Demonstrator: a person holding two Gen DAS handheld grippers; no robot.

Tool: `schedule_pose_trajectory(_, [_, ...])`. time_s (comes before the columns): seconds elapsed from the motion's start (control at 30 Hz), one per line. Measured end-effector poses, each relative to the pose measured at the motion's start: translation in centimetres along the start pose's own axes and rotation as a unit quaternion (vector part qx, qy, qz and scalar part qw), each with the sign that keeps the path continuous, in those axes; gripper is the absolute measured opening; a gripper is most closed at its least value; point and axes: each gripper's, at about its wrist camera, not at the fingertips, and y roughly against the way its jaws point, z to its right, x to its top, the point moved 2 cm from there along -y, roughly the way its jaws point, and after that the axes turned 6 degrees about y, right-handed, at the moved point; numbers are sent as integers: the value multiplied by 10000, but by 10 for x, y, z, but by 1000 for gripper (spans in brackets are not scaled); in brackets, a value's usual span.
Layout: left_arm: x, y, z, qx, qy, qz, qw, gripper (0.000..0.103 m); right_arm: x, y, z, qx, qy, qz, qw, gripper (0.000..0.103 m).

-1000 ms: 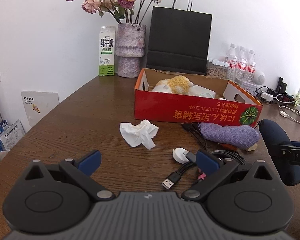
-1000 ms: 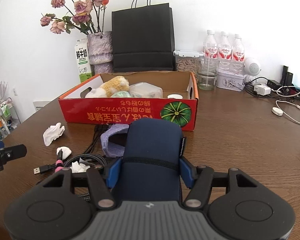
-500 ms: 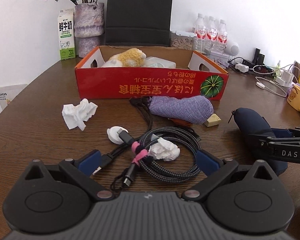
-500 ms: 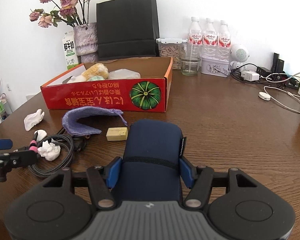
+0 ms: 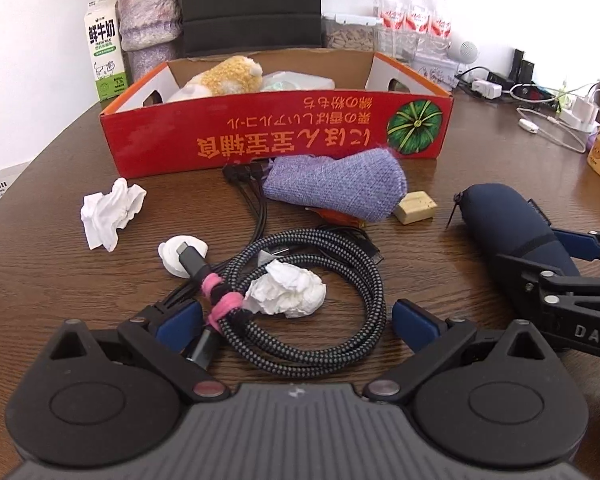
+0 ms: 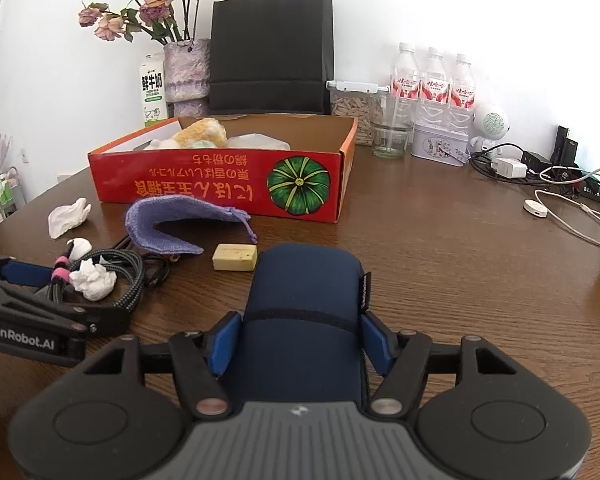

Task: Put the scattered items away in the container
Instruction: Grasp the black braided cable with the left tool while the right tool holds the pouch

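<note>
While our right gripper [image 6: 300,340] straddles the navy zip pouch [image 6: 304,312], its jaws are opening, so the pouch may slide off onto the table [image 6: 440,264], short of the red pumpkin box [image 6: 220,184]. Our left gripper [image 5: 296,320] gapes, empty, over the braided cable coil [image 5: 300,276] and crumpled tissue [image 5: 288,294] nearer us than the box; closing there could snag both

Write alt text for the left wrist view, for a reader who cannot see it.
The left claw, open, straddles a coiled braided cable with a crumpled tissue on it, on a brown wooden table. Beyond lie a purple pouch and a red cardboard box; at right, the right claw straddles a navy case.
</note>
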Motion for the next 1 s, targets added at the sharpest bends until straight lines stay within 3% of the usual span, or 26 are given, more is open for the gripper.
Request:
schedule_pose_trajectory(0.33, [3,-4,1,-36,58,12,10000,103,1,-1,1,54,-13,-15,10000,65])
schedule_pose_trajectory(0.4, [3,-2,2,-25,23,79,10000,94,0,-1,2,60,-21,-16,10000,66])
schedule_pose_trajectory(0.6, [3,2,-1,-158,91,106,9998,92,0,-1,2,60,-21,-17,10000,66])
schedule_pose_trajectory(1.0, [10,24,-14,-305,287,453,9981,91,0,1,1,5,-83,79,9999,62])
